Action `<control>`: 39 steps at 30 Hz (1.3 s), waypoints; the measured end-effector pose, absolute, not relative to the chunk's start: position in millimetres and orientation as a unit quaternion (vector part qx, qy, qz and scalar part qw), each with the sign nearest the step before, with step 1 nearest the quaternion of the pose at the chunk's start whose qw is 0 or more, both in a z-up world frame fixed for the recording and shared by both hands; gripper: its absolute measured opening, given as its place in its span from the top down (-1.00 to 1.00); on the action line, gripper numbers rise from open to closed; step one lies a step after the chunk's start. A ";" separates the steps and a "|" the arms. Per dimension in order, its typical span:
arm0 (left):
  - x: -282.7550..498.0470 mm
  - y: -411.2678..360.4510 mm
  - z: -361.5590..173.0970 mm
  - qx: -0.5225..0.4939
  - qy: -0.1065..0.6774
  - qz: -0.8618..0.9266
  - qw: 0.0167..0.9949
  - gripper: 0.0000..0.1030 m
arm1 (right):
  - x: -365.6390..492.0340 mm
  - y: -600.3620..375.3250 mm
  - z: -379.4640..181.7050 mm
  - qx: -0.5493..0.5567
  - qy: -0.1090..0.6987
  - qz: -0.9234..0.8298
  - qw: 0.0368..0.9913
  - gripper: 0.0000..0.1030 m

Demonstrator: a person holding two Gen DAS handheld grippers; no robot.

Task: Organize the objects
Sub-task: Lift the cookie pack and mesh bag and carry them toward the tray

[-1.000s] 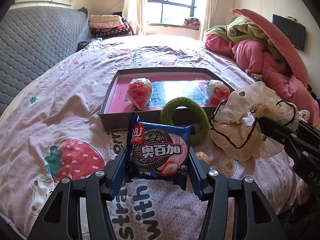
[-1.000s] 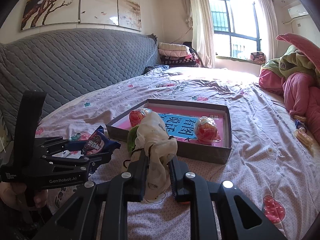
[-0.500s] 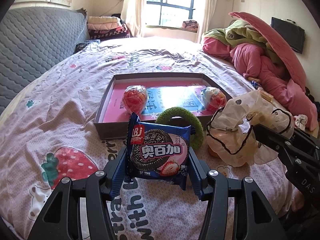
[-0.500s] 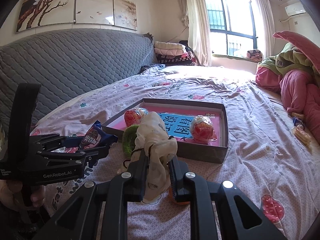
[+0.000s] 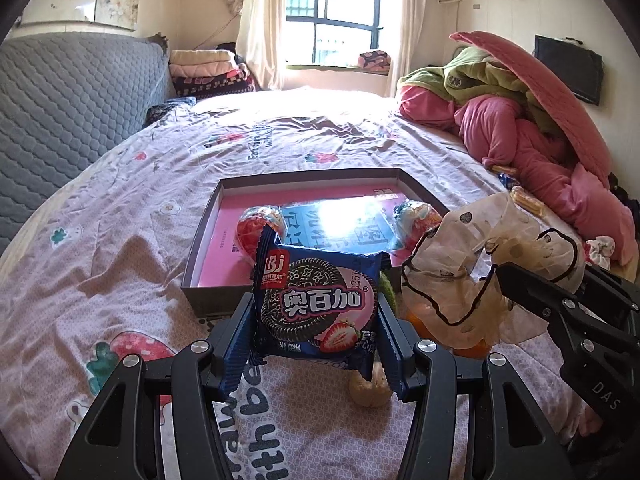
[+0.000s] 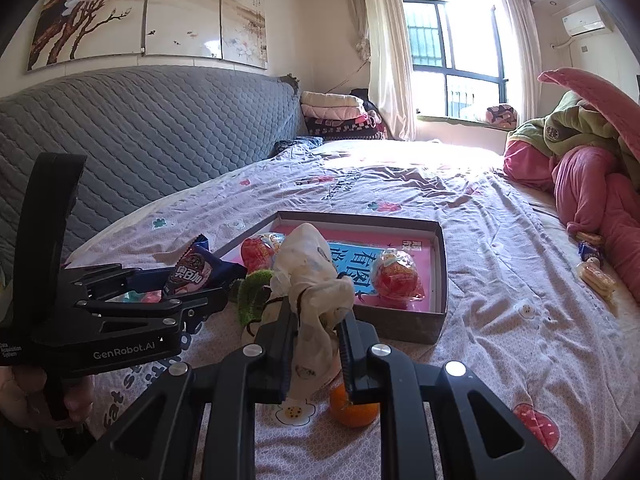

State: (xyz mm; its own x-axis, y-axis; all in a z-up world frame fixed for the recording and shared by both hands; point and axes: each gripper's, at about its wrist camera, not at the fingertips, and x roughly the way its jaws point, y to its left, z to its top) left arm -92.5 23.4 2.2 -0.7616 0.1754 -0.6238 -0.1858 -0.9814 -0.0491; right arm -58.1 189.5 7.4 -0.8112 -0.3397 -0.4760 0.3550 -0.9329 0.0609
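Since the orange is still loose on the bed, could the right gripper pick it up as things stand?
Probably not: the right gripper is shut on the scrunchie, so its jaws are occupied, though the orange lies just below.

My left gripper point(image 6: 224, 284) is matte black, with silver screw heads behind its jaws and white "GenRobot.AI" lettering on its side. My right gripper point(image 6: 316, 344) is the same black, with ridged inner pads and round silver bolts behind the jaws.

My view takes in a grey quilted headboard point(image 6: 132, 136) under a floral three-panel painting point(image 6: 152, 12). Folded blankets point(image 6: 336, 114) sit by the curtained window point(image 5: 340, 12), and a pink-and-green heap of bedding point(image 5: 532, 120) lies below a wall television point(image 5: 568, 68).
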 end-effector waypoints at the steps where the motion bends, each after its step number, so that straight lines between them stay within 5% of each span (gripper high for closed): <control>1: -94.1 23.0 2.8 -0.332 0.008 0.938 0.097 -0.12 | -58.5 189.1 7.9 0.246 0.016 -0.952 0.182 0.61; 39: -152.4 10.1 39.9 -0.308 -0.010 0.946 0.103 -0.12 | -110.5 179.5 30.3 0.229 0.031 -0.956 0.183 0.61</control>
State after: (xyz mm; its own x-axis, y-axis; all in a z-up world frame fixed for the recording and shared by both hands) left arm -152.4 10.1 39.9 -0.7884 0.2012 -0.5813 -0.1895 -0.9785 -0.0817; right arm -110.5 179.5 30.3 -0.8285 -0.3354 -0.4485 0.3635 -0.9313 0.0249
